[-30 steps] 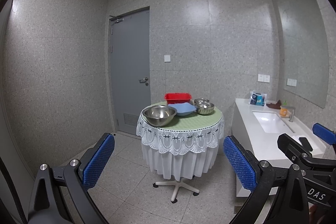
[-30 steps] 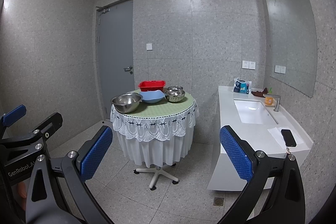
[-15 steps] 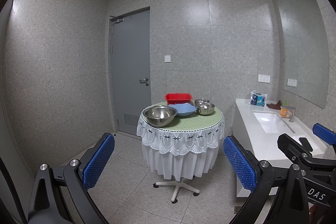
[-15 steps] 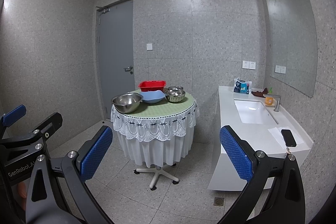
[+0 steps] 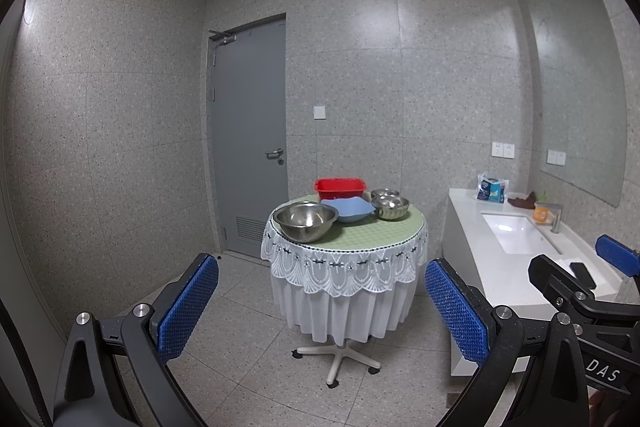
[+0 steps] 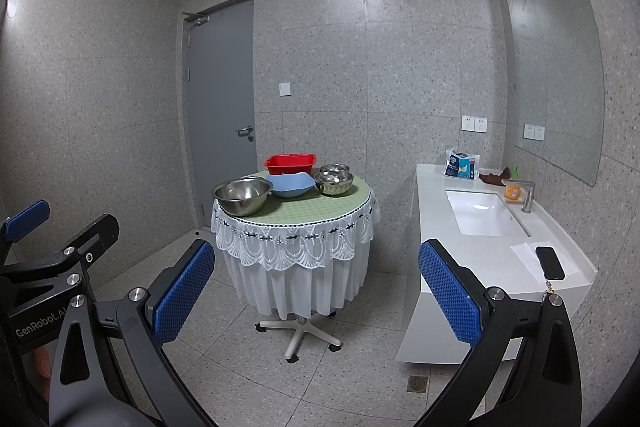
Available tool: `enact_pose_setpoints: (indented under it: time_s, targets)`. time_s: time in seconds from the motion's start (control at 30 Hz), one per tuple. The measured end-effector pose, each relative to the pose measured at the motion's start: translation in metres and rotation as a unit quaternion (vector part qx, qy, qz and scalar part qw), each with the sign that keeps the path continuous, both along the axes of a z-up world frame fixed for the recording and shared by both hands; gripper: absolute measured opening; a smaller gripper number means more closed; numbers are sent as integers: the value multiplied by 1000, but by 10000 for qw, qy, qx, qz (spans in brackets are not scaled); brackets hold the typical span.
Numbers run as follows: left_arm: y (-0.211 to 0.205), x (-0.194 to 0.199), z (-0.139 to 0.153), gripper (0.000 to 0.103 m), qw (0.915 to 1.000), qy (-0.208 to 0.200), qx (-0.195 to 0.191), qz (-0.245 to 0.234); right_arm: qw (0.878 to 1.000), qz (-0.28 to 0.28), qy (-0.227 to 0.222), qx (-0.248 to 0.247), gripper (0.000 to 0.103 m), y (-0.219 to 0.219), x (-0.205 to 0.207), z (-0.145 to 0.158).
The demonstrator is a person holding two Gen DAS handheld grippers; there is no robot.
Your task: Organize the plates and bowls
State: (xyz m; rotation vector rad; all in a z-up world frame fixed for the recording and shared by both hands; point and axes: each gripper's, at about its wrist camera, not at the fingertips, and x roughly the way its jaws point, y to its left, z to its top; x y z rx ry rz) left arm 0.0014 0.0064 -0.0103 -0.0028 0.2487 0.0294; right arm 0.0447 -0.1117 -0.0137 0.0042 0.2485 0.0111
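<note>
Both grippers are held well back from the round table (image 5: 384,231), jaws spread wide with nothing between them: the left gripper (image 5: 320,311) and the right gripper (image 6: 316,299). On the table, a large steel bowl (image 5: 306,221) is seen at the near left edge, a blue bowl (image 5: 348,209) behind it, a red basin (image 5: 340,188) at the far edge. 2 small steel bowls (image 5: 390,206) overlap, so the rear one is partly hidden.
</note>
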Motion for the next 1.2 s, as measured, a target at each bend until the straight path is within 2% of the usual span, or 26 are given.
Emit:
enact_pose_setpoints:
  time_s: [0.43,0.7,0.93,1.2]
  targets:
    - [2,4,0,102,10000,44,18,0,10000,-8,48,16,103,3,3,0]
    - [0,19,4,102,9999,118,32,-36,9999,-43,131,29,103,1,18,2]
    - [0,52,13,102,9998,175,46,-100,9997,-112,201,59,103,-4,46,7]
    - [7,121,21,102,9993,246,84,-284,9991,-279,295,116,103,-3,97,9]
